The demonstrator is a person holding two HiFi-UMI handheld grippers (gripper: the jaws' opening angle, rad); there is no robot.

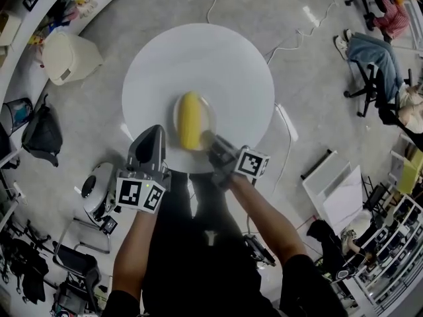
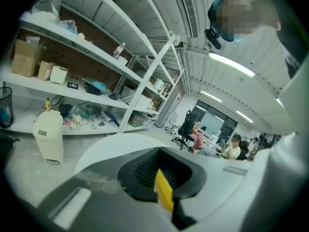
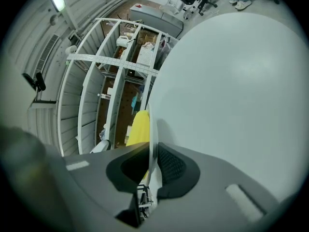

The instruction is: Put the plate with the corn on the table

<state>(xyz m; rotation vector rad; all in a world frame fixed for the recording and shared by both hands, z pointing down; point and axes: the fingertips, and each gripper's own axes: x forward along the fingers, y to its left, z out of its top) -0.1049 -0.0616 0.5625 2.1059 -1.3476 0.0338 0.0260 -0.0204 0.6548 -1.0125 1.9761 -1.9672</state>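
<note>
A yellow corn cob (image 1: 190,127) lies on a pale plate (image 1: 211,116) over the near part of the round white table (image 1: 231,65). My right gripper (image 1: 213,144) is shut on the plate's near rim. In the right gripper view the thin rim (image 3: 152,129) runs edge-on between the dark pads of the right gripper (image 3: 152,154), with the corn (image 3: 139,127) beyond. I cannot tell whether the plate touches the tabletop (image 3: 231,81). My left gripper (image 1: 156,133) hovers at the table's near-left edge, beside the plate, shut and holding nothing. The left gripper (image 2: 161,175) looks across the table (image 2: 111,144).
A white bin (image 1: 66,57) and a black bag (image 1: 43,134) sit on the floor to the left. Office chairs (image 1: 373,65) and a cable (image 1: 284,45) lie to the right. Metal shelves (image 2: 87,66) line the wall, and a seated person (image 2: 234,146) is far off.
</note>
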